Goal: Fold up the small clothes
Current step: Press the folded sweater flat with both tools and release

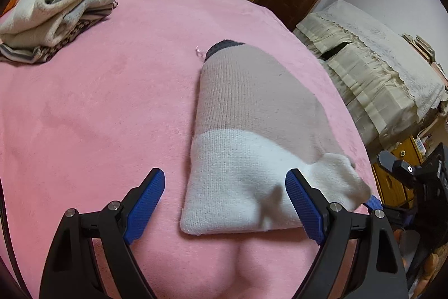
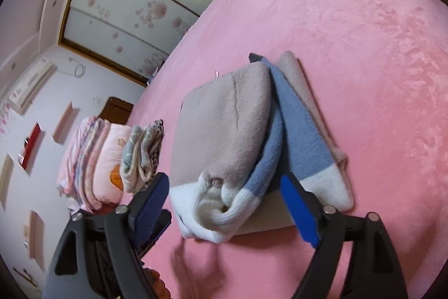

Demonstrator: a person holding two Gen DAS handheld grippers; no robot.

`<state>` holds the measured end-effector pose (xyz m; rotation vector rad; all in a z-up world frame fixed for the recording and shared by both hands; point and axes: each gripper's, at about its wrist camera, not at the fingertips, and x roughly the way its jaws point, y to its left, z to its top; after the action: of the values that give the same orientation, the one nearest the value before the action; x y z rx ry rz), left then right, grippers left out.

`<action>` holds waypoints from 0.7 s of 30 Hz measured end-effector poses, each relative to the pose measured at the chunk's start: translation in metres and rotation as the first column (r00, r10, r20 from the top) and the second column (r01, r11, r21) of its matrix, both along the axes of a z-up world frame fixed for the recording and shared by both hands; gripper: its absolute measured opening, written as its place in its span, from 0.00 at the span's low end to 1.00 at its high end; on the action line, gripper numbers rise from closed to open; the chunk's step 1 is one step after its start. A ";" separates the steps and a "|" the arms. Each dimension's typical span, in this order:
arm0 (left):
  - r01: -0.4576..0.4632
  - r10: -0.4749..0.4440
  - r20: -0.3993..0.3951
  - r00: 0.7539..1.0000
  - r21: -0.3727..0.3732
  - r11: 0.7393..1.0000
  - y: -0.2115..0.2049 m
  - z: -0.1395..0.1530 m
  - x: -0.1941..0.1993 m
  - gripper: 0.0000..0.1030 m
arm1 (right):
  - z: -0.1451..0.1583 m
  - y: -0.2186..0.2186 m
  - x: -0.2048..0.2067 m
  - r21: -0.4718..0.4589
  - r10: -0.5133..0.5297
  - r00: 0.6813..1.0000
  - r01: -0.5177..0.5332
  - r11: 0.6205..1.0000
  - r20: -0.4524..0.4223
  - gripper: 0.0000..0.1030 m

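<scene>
The pink plush bed [image 1: 112,116] is supporting the folded beige, white and blue knitted sweater [image 1: 246,136], lying flat for the next fold. The left hand-held gripper [image 1: 225,194] and right hand-held gripper [image 2: 224,203] are both hovering spread wide, gripping nothing.

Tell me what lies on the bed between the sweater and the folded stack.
Nothing: in the left wrist view only bare pink blanket separates the sweater from the stack.

A folded sweater [image 1: 246,142] lies on the pink blanket [image 1: 98,116]. The left gripper [image 1: 225,188] is wide open just above its white end. A pile of folded clothes [image 1: 56,16] sits far back.
</scene>
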<state>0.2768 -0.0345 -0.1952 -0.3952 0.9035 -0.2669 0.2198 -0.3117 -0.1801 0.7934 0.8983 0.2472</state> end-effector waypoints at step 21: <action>0.075 -0.075 -0.002 0.997 -0.020 0.997 -0.038 -0.004 0.032 0.86 | 0.012 0.006 0.037 -0.287 0.156 0.980 -0.115 0.951 0.124 0.33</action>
<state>0.3090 -0.0721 -0.1995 -0.3810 0.9203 -0.3443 0.2570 -0.3054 -0.1679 0.4468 0.8286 0.2883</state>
